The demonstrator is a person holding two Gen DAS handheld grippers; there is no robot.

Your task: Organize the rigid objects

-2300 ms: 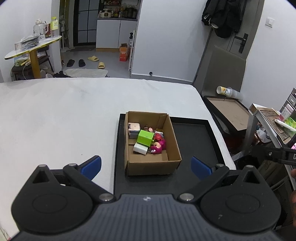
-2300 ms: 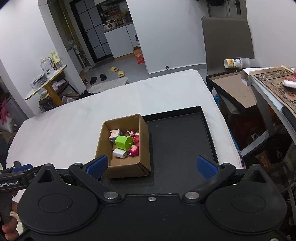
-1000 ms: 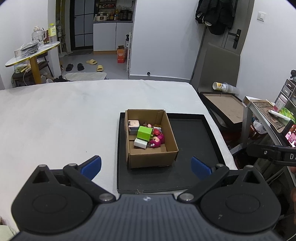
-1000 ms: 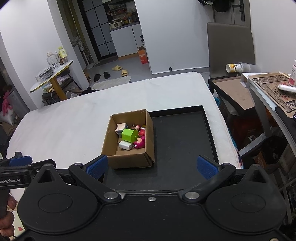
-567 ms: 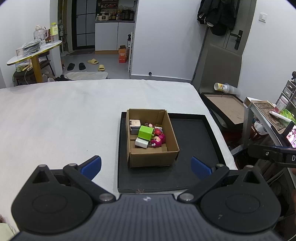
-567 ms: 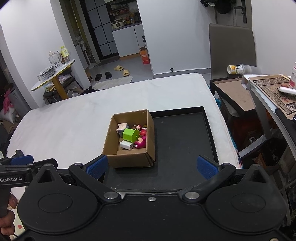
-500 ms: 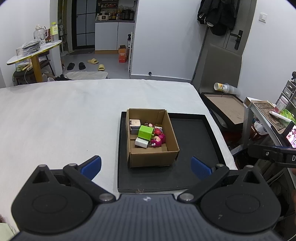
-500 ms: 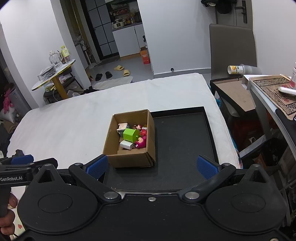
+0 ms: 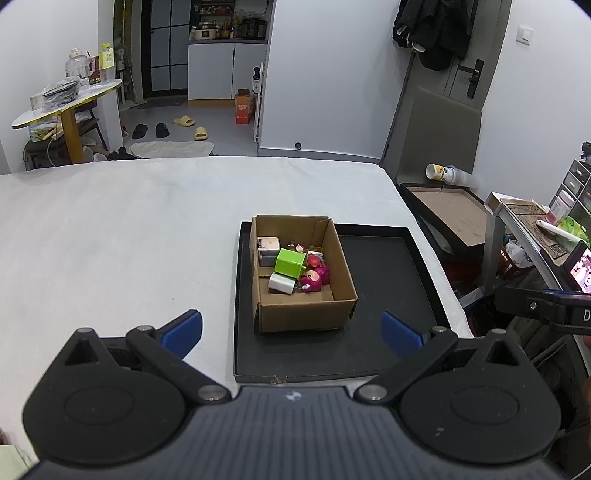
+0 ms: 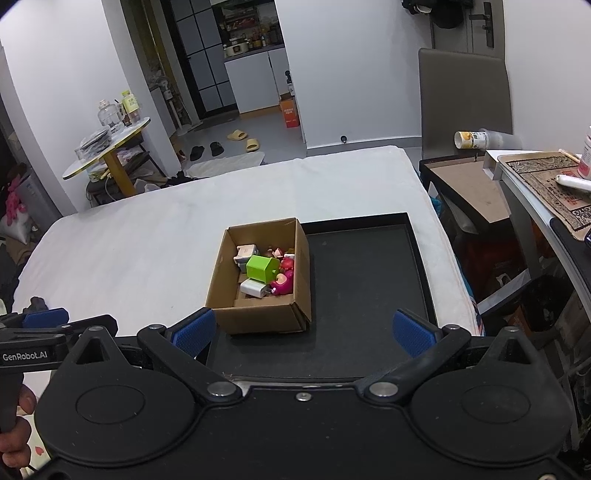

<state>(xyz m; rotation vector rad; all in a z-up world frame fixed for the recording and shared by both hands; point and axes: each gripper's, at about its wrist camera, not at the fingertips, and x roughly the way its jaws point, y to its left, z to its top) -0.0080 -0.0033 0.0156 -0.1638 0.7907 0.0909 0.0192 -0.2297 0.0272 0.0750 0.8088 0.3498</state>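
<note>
The small rigid objects all sit together inside an open brown cardboard box (image 9: 301,273), which stands on the left part of a shallow black rectangular tray (image 9: 384,280); among them are a lime-green plastic block (image 9: 290,261), a white plug-shaped charger (image 9: 281,283), a pinkish-white square case (image 9: 269,245) and some magenta and red toy figures (image 9: 314,275); the rest of the tray is bare, and nothing loose lies on the cover around it; so I judge that either the sorting out of the box has not begun or the gathering into it is done, and the pictures alone cannot settle which.

The left gripper (image 9: 291,328) hangs above the near edge of the tray, its blue-padded jaws spread wide with nothing between them; the right gripper (image 10: 303,332) is likewise spread wide and empty, held back from the box, apart from it.

The tray rests on a broad white cloth-covered surface (image 9: 122,236), soft and faintly wrinkled; beyond it the room shows a grey floor with yellow slippers (image 9: 192,127) and dark ones, a yellow-legged side table (image 9: 68,107) crowded with jars, a white cabinet in a far kitchen, a dark coat (image 9: 436,26) hung by a grey door, and a tipped paper cup (image 10: 471,139) on low furniture at the right.
</note>
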